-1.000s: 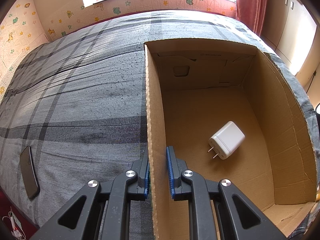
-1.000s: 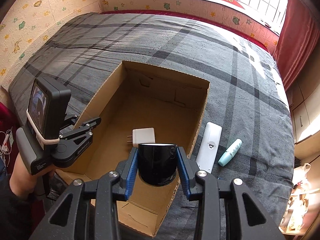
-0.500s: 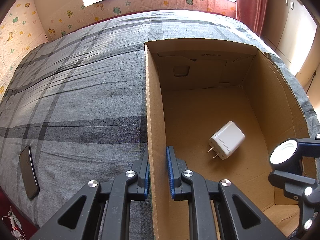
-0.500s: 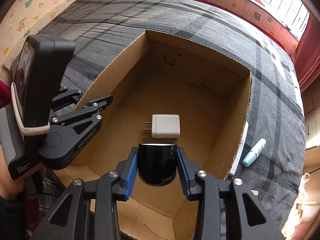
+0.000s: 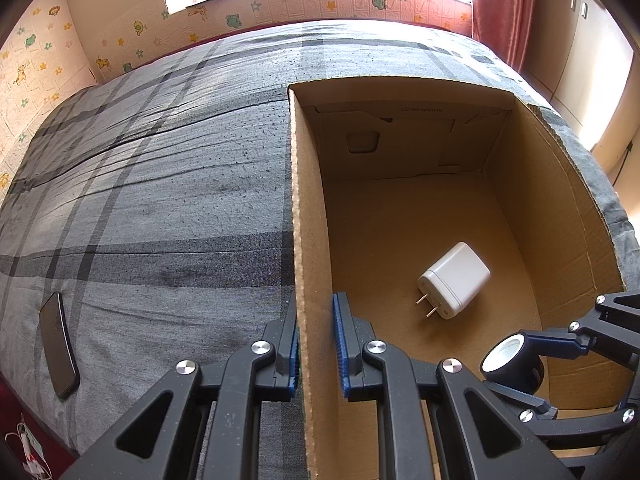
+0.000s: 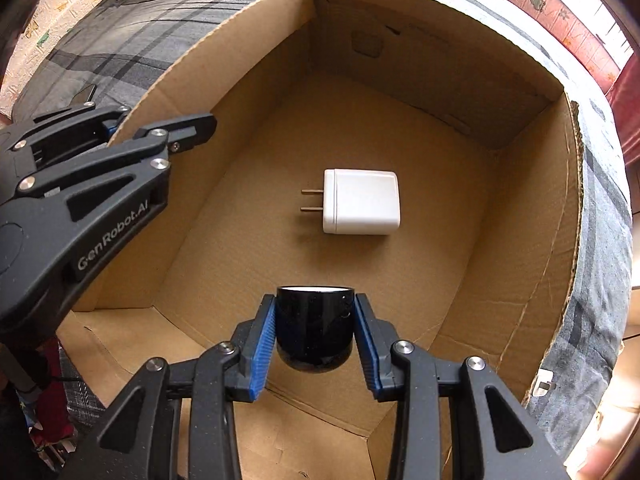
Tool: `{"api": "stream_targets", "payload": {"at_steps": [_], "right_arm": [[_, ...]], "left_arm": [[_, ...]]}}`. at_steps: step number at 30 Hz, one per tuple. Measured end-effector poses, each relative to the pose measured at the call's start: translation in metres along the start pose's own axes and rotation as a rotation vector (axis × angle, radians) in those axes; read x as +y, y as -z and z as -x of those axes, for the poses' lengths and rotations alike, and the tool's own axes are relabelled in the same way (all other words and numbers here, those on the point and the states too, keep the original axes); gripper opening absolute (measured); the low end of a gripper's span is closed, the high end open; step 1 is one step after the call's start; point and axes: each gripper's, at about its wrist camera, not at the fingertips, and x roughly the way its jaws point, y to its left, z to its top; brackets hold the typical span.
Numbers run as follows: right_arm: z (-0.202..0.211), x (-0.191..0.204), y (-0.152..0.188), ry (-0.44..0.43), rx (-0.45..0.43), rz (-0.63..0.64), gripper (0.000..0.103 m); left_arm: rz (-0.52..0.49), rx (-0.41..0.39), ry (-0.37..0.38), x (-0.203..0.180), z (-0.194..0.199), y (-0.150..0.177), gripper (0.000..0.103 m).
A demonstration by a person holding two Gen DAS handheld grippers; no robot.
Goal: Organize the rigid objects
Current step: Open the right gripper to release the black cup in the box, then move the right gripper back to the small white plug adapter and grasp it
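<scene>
An open cardboard box [image 5: 310, 216] [image 6: 532, 264] sits on a grey plaid bed. My left gripper [image 5: 316, 344] [image 6: 160, 120] is shut on the box's left wall, one blue pad on each side. A white plug charger [image 5: 454, 280] [image 6: 362, 202] lies on the box floor. My right gripper [image 6: 314, 330] [image 5: 516, 372] is shut on a black cup with a white inside [image 6: 314, 330] [image 5: 508, 362], held low inside the box near its front, pointing down, short of the charger.
A dark phone [image 5: 58, 344] lies on the bed [image 5: 160, 200] near its left edge. A window and patterned wall run behind the bed; a red curtain [image 5: 500, 12] hangs at the right. A white object's corner [image 6: 544, 386] shows outside the box's right wall.
My right gripper has sunk with the black cup from above the box rim down into the box. It came into the left wrist view at the lower right. The left gripper has kept still.
</scene>
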Motion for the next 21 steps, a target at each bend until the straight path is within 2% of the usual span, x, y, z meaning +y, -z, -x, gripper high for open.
{"api": "stream_targets", "payload": {"at_steps": [5,21], "right_arm": [[0.001,-0.002,0.0,-0.005,-0.013,0.0,0.041],[0.024,-0.006,0.011,0.01,-0.062,0.0,0.051]], "left_arm": [[0.002,0.001,0.002,0.0,0.0,0.0,0.016],[0.0,0.0,0.0,0.0,0.001,0.0,0.016]]}}
